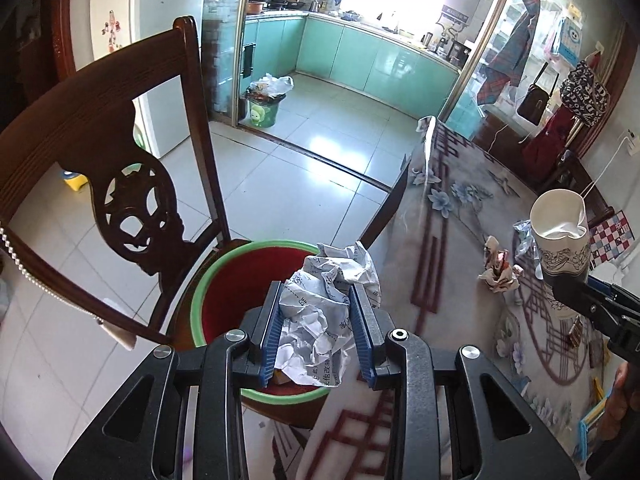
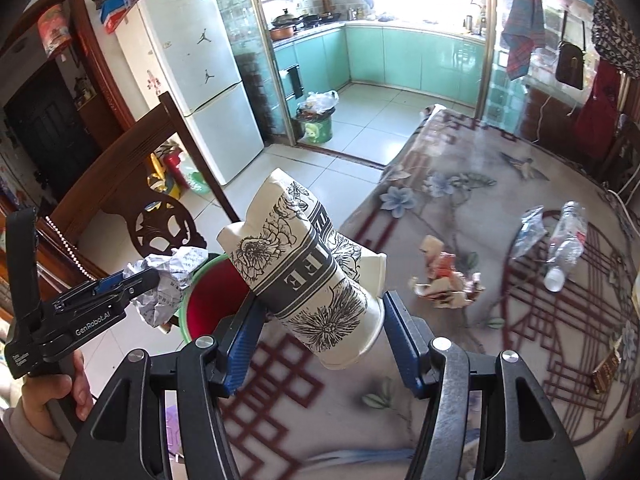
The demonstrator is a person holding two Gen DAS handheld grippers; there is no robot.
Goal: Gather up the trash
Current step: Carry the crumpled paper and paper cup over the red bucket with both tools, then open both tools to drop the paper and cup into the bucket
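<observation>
My left gripper (image 1: 318, 332) is shut on a crumpled ball of printed paper (image 1: 324, 312), held just over the green-rimmed bin with a red inside (image 1: 236, 280) that stands on a chair seat. The same paper ball (image 2: 168, 280) shows at the left of the right wrist view. My right gripper (image 2: 320, 332) is shut on a dented paper cup with black flower print (image 2: 304, 268), above the table edge and right of the bin (image 2: 212, 296). That cup (image 1: 560, 240) appears at the right of the left wrist view.
A carved wooden chair back (image 1: 120, 184) rises left of the bin. On the flowered tablecloth (image 2: 460, 208) lie a crumpled wrapper (image 2: 444, 276), a clear plastic bottle (image 2: 566, 240) and a clear bag (image 2: 528, 232). A full green bin (image 2: 316, 124) stands in the kitchen doorway.
</observation>
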